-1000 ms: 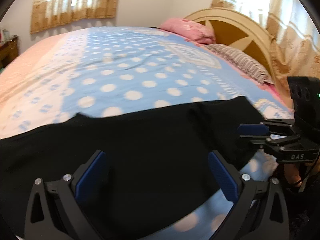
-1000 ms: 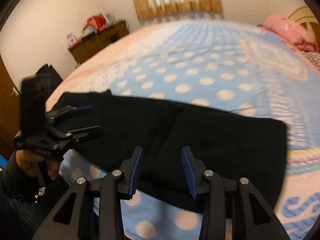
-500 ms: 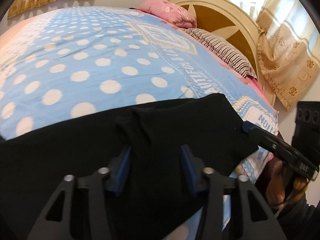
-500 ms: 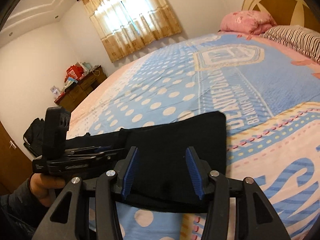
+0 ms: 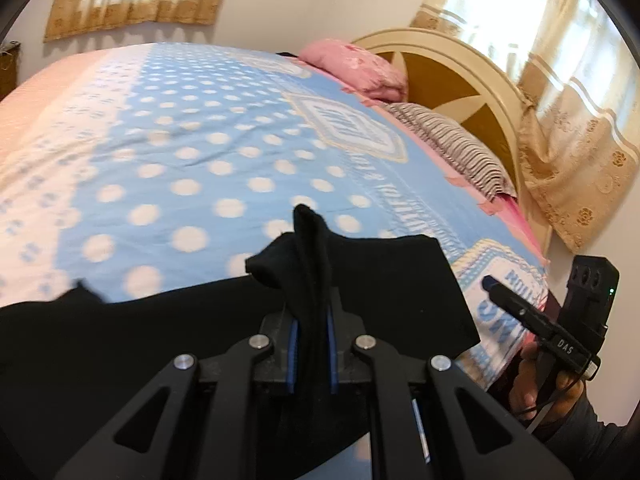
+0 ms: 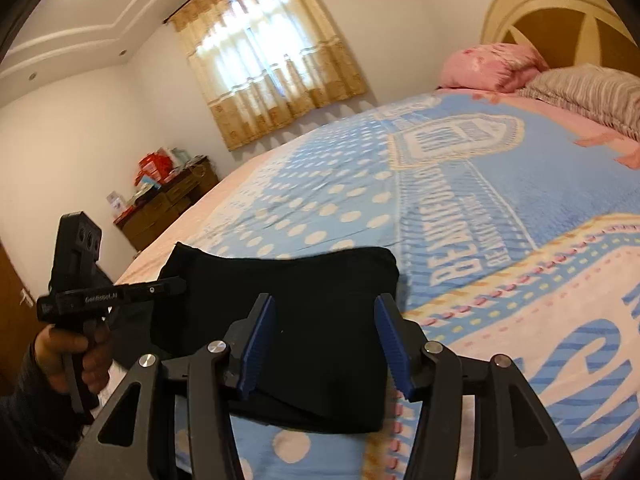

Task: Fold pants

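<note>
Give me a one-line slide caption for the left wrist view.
Left tongs shut on a pinched ridge of the black pants, which lie on the polka-dot bedspread; right tongs alongside.

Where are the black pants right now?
The black pants lie on the bed's near edge, pinched by the left gripper.

Pants point(image 6: 304, 320) on bed point(image 6: 460, 208) near edge, pillows point(image 6: 492, 66) at headboard point(image 6: 560, 20), dresser point(image 6: 168, 204) beyond far side
</note>
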Motion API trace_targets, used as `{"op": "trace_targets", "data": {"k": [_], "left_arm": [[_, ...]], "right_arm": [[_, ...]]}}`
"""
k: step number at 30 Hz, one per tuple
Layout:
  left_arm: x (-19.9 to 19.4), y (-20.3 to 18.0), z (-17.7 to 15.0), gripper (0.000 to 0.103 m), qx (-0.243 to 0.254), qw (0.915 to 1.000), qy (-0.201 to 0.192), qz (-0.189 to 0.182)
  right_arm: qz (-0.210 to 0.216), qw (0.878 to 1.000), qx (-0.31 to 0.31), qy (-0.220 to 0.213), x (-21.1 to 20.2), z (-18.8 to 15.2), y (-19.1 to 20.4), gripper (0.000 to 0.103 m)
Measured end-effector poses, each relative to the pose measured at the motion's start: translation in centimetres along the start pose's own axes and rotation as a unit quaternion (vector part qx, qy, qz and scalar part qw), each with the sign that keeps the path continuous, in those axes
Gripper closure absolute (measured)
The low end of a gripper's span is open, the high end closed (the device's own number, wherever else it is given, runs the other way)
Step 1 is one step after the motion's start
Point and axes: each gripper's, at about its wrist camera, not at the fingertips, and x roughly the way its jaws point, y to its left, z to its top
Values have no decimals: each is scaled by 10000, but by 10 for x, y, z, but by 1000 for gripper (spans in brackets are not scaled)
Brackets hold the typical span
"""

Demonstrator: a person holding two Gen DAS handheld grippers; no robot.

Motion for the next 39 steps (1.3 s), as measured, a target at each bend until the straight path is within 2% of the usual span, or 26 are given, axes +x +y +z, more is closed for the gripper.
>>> {"op": "trace_targets", "data": {"k": [5, 7, 9, 11, 14, 15, 18, 20, 22, 24, 27, 29, 35, 39], "left_arm": [[-2, 26, -17, 91, -237, 9991, 247, 251], [2, 35, -23, 91, -348, 9985, 292, 303], [7, 42, -27, 91, -427, 9980, 326, 337], [14, 44, -31, 91, -382, 9977, 362, 437], [18, 45, -35, 90, -279, 9974, 386, 544], [19, 44, -36, 86, -234, 9973, 376, 586], [19, 41, -37, 82, -77, 9967, 336, 735], [15, 36, -37, 70, 97, 9950, 317, 945], [10, 35, -38, 41, 205, 9936, 237, 1085], [2, 36, -40, 33, 379, 9904, 57, 1330], [-4, 47, -44, 31, 456, 9857, 52, 1624], [-8, 60, -47, 29, 310, 9835, 88, 1781], [-30, 76, -51, 27, 56, 9825, -76, 1863], [-39, 80, -54, 26, 70, 9813, -66, 1925]], "right_arm": [[250, 9978, -562, 240, 7, -8, 26, 48], [383, 9945, -821, 523, 14, -17, 38, 47], [282, 9902, -1055, 875, 27, -27, 46, 46], [126, 9865, -1079, 1222, 40, -35, 45, 46], [134, 9838, -843, 1578, 53, -40, 34, 46], [179, 9844, -825, 1547, 52, -40, 32, 46], [140, 9841, -913, 1517, 47, -37, 36, 46], [13, 9840, -1080, 1419, 42, -34, 46, 46], [58, 9827, -1316, 1302, 38, -27, 57, 46], [245, 9786, -1617, 1246, 37, -20, 75, 46], [609, 9683, -2008, 1358, 47, -17, 104, 46], [754, 9599, -2261, 1474, 64, -18, 125, 46], [1205, 9421, -2536, 1833, 122, -25, 172, 46], [1275, 9389, -2552, 1925, 156, -29, 189, 46]]}}
